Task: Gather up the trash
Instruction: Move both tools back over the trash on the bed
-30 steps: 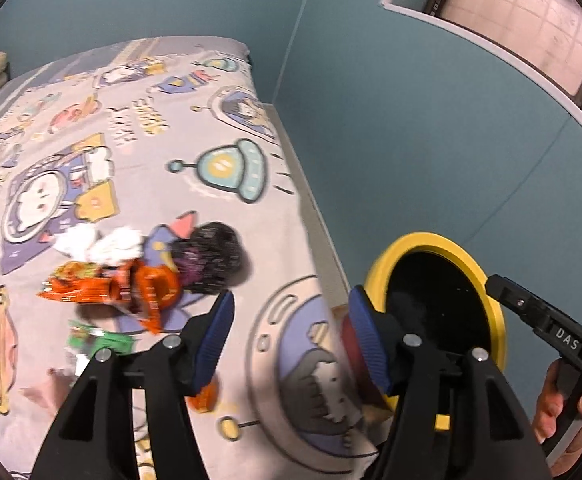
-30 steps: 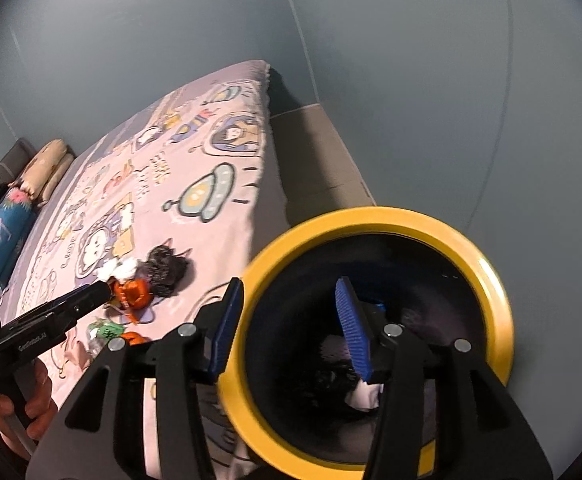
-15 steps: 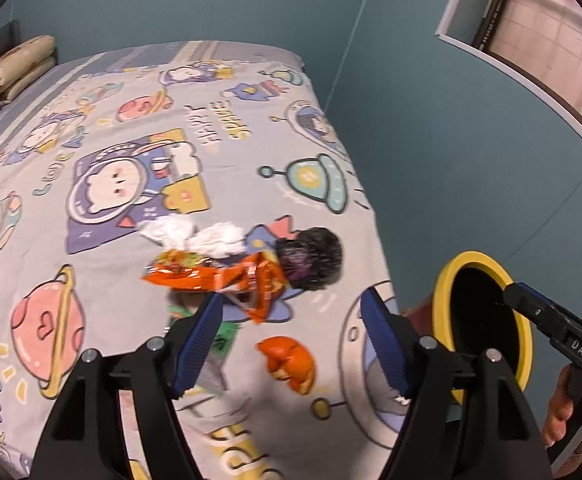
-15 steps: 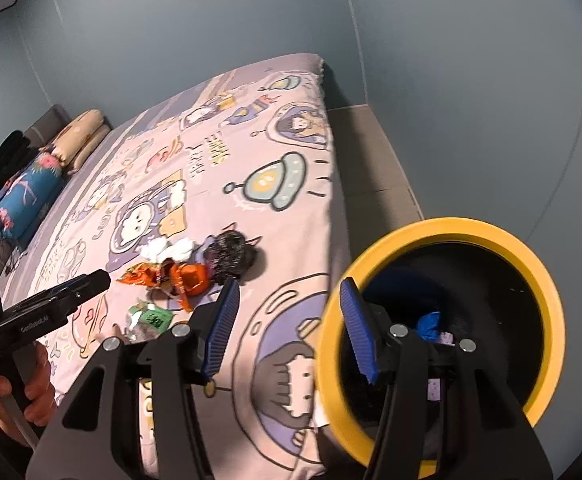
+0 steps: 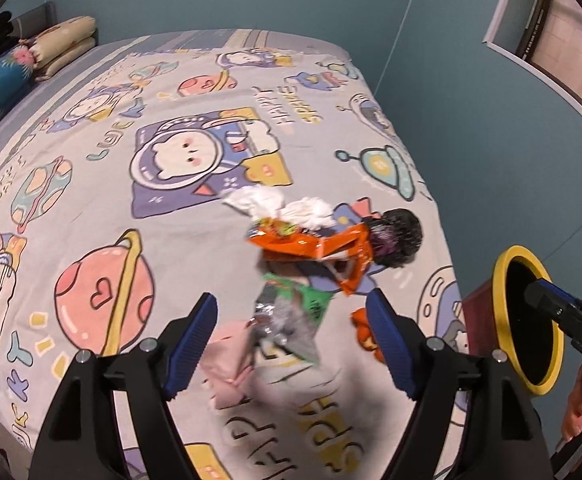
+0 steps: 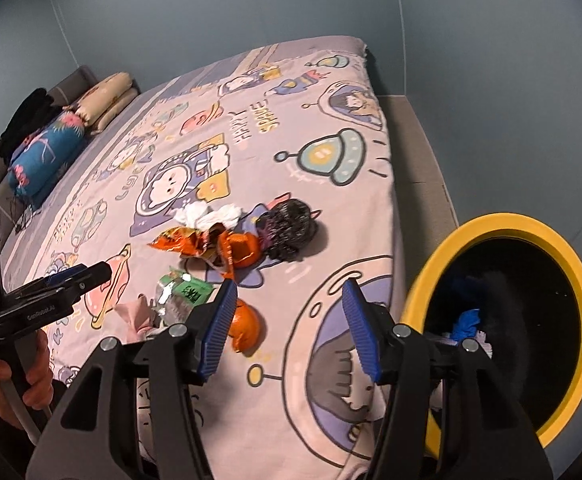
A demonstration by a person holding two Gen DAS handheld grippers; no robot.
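On the bed (image 5: 91,208): trash lies in a loose cluster near the edge beside the bin.
Trash: two white tissue wads (image 5: 287,206), an orange snack wrapper (image 5: 311,244), a black crumpled bag (image 5: 397,236), a green-and-silver packet (image 5: 291,316), a pink wad (image 5: 231,356), a small orange piece (image 6: 245,326).
Bin (image 6: 443,280): yellow-rimmed, dark inside, beside the bed; blue and pale scraps lie in it.
Left gripper (image 5: 293,342): fingers released and have just been widening; they hang above the green-and-silver packet, pads not pressing it.
Right gripper (image 6: 287,328): fingers parted, nothing between them, over the bedsheet between the small orange piece and the bin.
Pillows (image 6: 91,108): at the far end of the bed.
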